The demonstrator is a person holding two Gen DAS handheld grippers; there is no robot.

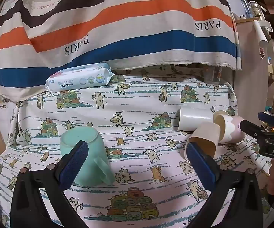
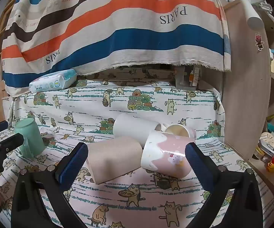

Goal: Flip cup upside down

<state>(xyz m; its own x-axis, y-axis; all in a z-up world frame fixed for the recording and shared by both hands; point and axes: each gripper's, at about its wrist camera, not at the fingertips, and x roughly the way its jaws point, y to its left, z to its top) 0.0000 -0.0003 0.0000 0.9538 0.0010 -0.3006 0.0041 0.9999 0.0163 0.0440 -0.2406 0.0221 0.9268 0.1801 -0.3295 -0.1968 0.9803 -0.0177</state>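
A mint green mug (image 1: 83, 152) stands upside down on the cat-print cloth, its handle facing me; it also shows in the right wrist view (image 2: 30, 140). My left gripper (image 1: 137, 163) is open and empty, its left finger just in front of the mug. Several cups lie on their sides in a cluster: a beige cup (image 2: 114, 157), a pink and white cup (image 2: 167, 157), a white cup (image 2: 135, 129) and a cream cup (image 2: 180, 131). My right gripper (image 2: 137, 163) is open, just in front of the beige and pink cups, touching neither.
A pack of baby wipes (image 1: 80, 79) lies at the back left under a hanging striped cloth (image 1: 118, 28). A wooden shelf panel (image 2: 247, 95) stands at the right with small items (image 2: 269, 152) on a ledge. A clear container (image 2: 188, 79) sits at the back right.
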